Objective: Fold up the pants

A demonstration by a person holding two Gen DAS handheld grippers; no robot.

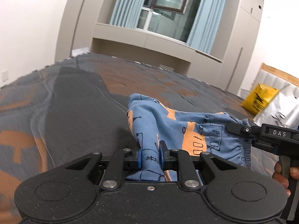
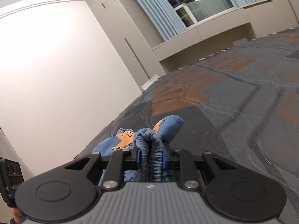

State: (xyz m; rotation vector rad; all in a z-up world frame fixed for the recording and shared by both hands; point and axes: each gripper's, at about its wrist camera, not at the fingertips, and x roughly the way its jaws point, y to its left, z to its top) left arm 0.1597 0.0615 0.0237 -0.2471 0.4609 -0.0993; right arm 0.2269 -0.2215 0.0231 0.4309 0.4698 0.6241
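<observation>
Small blue pants (image 1: 179,128) with orange patches and dark line drawings hang bunched above a grey and orange bedspread (image 1: 78,97). My left gripper (image 1: 151,155) is shut on a fold of the blue cloth, which passes between its blue pads. In the left wrist view the right gripper (image 1: 235,128) comes in from the right and pinches the gathered elastic waistband. In the right wrist view the pants (image 2: 164,127) trail forward onto the bedspread (image 2: 224,112), and my right gripper (image 2: 151,157) is shut on the ruffled waistband.
A yellow bag (image 1: 258,99) and white plastic wrapping (image 1: 280,110) lie at the bed's right side by a wooden headboard. Beyond the bed stand beige built-in cabinets, a window (image 1: 168,5) and blue curtains. A hand (image 1: 282,175) holds the right gripper's handle.
</observation>
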